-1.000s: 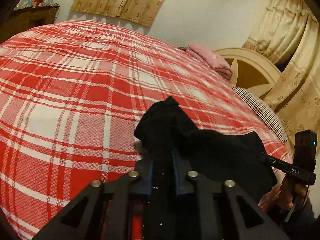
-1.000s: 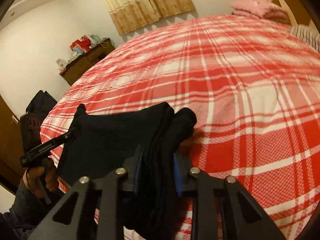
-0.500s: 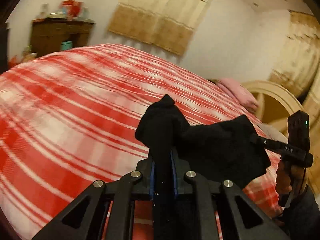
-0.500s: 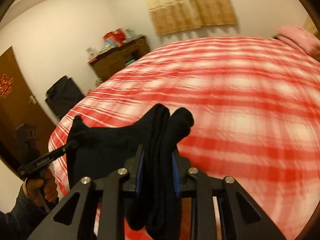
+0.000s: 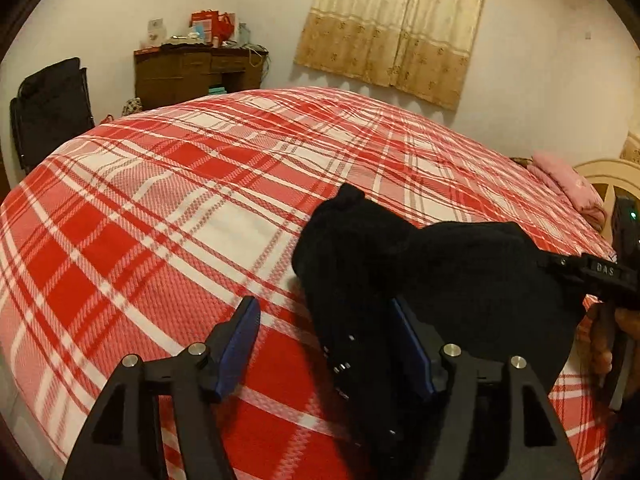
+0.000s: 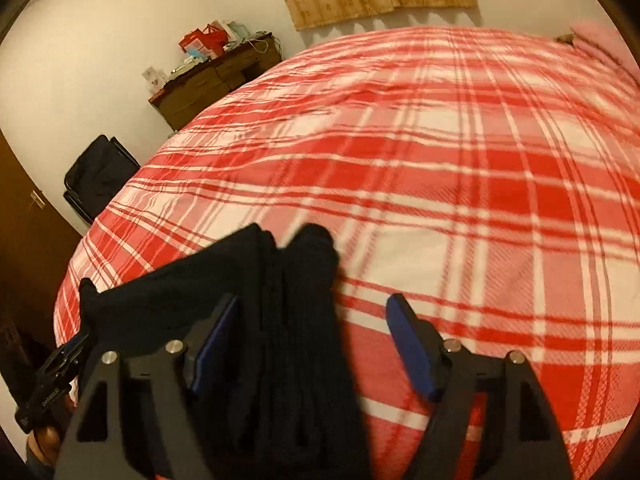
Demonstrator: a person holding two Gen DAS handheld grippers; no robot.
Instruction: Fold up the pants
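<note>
Red plaid bed (image 5: pixel 160 208), bedroom, low light.
Both grippers spread wide: left gripper (image 5: pixel 326 344), right gripper (image 6: pixel 312 340). Black pants (image 5: pixel 420 280) bunched between them, draped against one finger of each, just above the cover; likely let go to lie for folding.

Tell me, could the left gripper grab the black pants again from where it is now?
Probably yes. The left gripper is open, and the pants bunch between its fingers, against the right-hand pad, with nothing in the way. Closing should catch them.
</note>
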